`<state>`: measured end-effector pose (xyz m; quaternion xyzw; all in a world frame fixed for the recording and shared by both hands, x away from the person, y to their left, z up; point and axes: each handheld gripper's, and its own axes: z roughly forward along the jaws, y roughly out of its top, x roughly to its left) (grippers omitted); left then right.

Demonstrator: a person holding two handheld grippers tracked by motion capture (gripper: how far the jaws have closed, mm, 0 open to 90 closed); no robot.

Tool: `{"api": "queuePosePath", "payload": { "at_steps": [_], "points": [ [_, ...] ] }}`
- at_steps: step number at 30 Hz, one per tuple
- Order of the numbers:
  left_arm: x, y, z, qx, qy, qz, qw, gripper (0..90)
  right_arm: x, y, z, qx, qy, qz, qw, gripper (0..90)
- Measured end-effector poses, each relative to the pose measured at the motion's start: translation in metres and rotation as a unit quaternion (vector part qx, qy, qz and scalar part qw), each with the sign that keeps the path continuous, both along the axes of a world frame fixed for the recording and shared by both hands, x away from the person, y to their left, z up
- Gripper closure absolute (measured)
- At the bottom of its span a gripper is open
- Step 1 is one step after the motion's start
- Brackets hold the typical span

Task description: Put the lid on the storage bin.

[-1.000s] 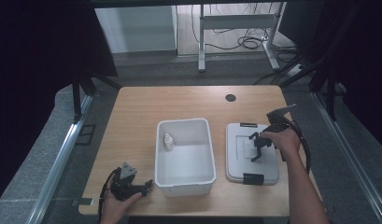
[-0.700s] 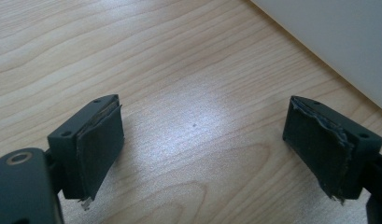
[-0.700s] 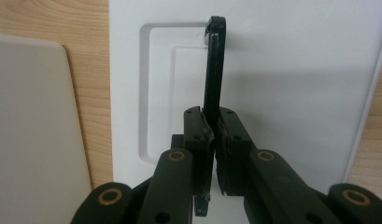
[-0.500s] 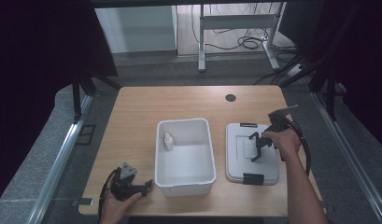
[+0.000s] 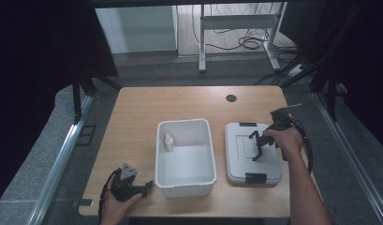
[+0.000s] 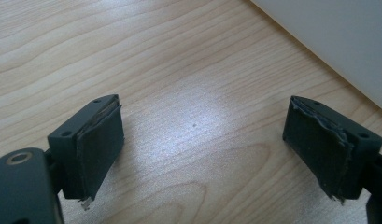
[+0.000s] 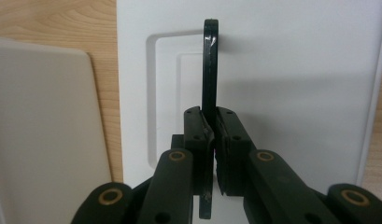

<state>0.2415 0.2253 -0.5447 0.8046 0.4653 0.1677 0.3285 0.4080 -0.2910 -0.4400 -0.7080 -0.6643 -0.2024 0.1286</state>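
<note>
High view: light wooden table (image 5: pixel 189 101) with an open white plastic bin (image 5: pixel 184 157) at centre, a small white bottle (image 5: pixel 168 142) standing inside near its left wall. Right of the bin, apart from it, lies a flat white plastic lid (image 5: pixel 252 152) with black clips at its far and near edges. Right gripper (image 5: pixel 257 146) is over the lid's middle, the person's right hand (image 5: pixel 285 140) behind it; jaw gap too small to judge here. Left gripper (image 5: pixel 147 185) rests on the table at the near-left corner, held by the left hand (image 5: pixel 119 201), jaws pointing toward the bin's near-left corner. Left gripper view: left gripper (image 6: pixel 202 140) jaws spread wide, nothing between them, bare wood grain below, white bin wall (image 6: pixel 338 42) at upper right. Right gripper view: right gripper (image 7: pixel 211 135) jaws clamped tight on a thin black handle (image 7: pixel 210 65) standing upright from the recessed centre of the white lid (image 7: pixel 296 70); bin rim (image 7: pixel 44 116) at left, wood strip between bin and lid.
</note>
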Motion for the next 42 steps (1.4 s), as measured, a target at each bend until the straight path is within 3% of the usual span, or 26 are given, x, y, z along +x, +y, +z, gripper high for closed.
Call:
{"api": "queuePosePath", "payload": {
  "at_steps": [16,30,42],
  "points": [
    [0.000,0.000,0.000,0.000,0.000,0.000,1.0000,12.4,-0.008,0.000,0.035,0.018,-0.025,0.007,0.9995,83.9],
    [0.000,0.000,0.000,-0.001,0.000,0.001,1.0000,12.4,-0.013,-0.004,0.050,0.025,-0.043,0.014,0.9987,83.8],
    [0.000,0.000,0.000,-0.001,-0.001,0.001,1.0000,12.4,-0.021,-0.001,0.075,0.041,-0.066,0.027,0.9966,83.8]
  ]
}}
